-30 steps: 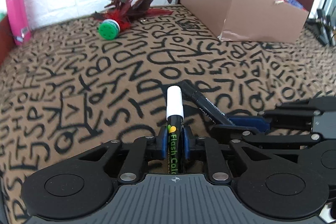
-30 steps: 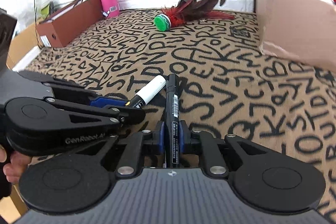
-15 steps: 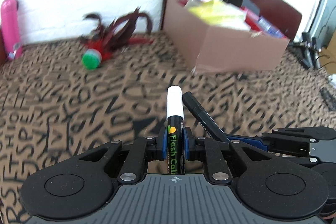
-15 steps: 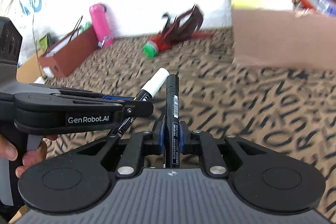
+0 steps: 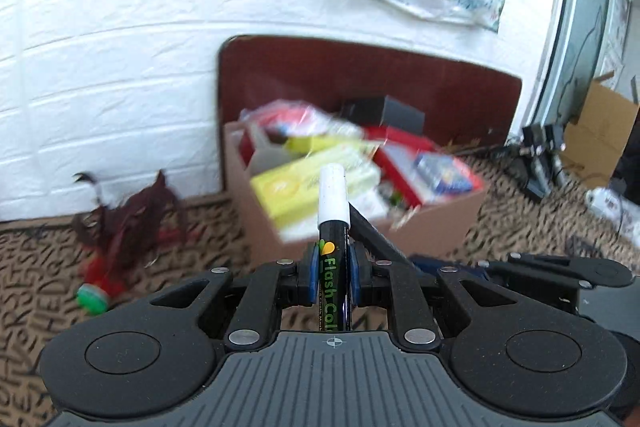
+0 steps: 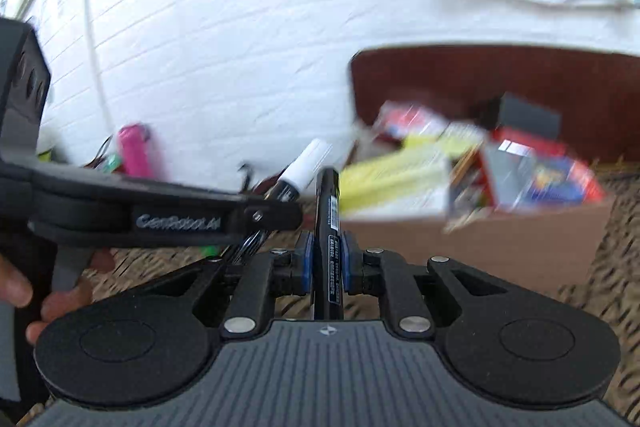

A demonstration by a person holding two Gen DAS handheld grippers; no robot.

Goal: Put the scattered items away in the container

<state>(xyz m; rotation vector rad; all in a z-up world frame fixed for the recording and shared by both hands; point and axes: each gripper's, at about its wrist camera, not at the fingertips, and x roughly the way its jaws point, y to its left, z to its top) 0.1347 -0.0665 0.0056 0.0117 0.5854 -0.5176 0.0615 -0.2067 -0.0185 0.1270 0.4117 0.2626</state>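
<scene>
Up off the patterned surface, both grippers carry markers in front of the cardboard box (image 5: 436,223). The left gripper (image 5: 331,269) has its jaws closed tight on a white-capped marker (image 5: 331,211), which stands nearly upright with the cap rising in front of the box's contents. The right gripper (image 6: 325,263) has its jaws clamped on a black marker (image 6: 327,211), also pointing up and forward; in the left wrist view this marker crosses just behind the white-capped one. The box sits against a dark brown board (image 5: 360,75) by the white brick wall, crammed with yellow and red packages, though motion blur leaves them hard to identify. A red feather shuttlecock (image 5: 116,247) with a green base lies left of the box.
</scene>
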